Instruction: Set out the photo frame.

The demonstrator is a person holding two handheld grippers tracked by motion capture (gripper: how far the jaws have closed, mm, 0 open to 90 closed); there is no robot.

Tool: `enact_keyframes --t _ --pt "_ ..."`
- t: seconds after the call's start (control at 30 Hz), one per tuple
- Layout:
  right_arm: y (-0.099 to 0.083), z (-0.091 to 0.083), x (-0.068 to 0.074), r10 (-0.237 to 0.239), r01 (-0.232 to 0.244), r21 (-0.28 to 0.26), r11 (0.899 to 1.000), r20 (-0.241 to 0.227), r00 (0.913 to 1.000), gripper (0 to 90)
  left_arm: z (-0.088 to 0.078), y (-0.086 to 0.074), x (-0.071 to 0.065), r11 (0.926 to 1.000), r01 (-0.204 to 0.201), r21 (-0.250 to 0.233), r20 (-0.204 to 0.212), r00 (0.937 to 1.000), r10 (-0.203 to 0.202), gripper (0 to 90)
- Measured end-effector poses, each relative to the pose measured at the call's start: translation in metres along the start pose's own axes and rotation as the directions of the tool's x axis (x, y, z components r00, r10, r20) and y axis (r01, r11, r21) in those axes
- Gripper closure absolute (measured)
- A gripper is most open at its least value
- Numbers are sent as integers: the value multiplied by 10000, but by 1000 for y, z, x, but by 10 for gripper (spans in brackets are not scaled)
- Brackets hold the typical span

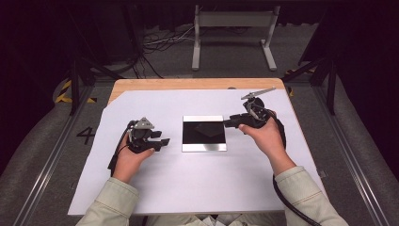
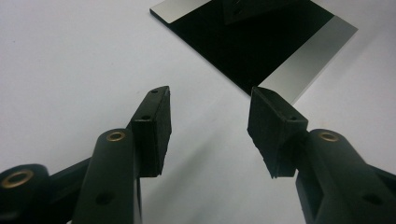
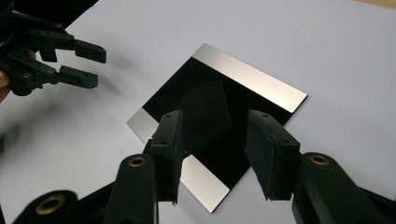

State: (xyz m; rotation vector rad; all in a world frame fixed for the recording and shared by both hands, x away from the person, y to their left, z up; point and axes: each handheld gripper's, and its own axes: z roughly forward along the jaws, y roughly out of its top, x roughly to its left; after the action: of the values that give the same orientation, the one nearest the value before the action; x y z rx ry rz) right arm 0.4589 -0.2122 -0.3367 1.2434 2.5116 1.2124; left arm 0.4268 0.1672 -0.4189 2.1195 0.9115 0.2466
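Here, on white sheet (image 1: 197, 179) over table (image 1: 141, 84): black plate (image 1: 203, 133) with silver edges, lying flat at the middle. Just right of it, right gripper (image 1: 229, 123), jaws apart, nothing between, hanging over plate's edge. Left of plate, left gripper (image 1: 164, 142), jaws apart too, empty, near plate's corner.

High view: looked forward and down from above the person's side, taking in the whole table (image 1: 197, 84).
Left gripper view: sat low and close, facing the black plate (image 2: 254, 44).
Right gripper view: looked down closely on it.
Shared: that plate.
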Motion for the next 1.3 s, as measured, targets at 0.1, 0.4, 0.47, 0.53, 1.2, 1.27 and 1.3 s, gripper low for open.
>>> enact_keyframes --t 0.1,0.4,0.47,0.53,1.2,1.27,1.3 --pt "3 1 -2 34 -34 74 10000 6 10000 543 0 0 0 10000 8 68 -16 10000 -8 495" --pt "12 12 -16 746 -732 314 9968 -444 9962 526 2 1 -1 10000 18 47 -78 10000 -18 489" --pt "13 14 -18 860 -843 379 9957 -464 9952 528 3 1 -1 10000 31 87 -42 10000 -30 489" --pt "15 17 -19 923 -902 466 9948 -449 9947 526 4 1 0 10000 -48 83 -29 10000 49 489" --pt "11 47 -24 1913 -1789 1420 9736 -788 9784 446 2 0 -1 9998 -36 173 -84 10000 38 481" --pt "10 50 -23 2041 -1892 1545 9697 -872 9750 437 2 0 -1 9998 -2 179 -72 10000 4 482" --pt "9 52 -23 2027 -1873 1573 9696 -885 9752 435 2 0 -1 9998 4 181 -60 10000 -3 482"
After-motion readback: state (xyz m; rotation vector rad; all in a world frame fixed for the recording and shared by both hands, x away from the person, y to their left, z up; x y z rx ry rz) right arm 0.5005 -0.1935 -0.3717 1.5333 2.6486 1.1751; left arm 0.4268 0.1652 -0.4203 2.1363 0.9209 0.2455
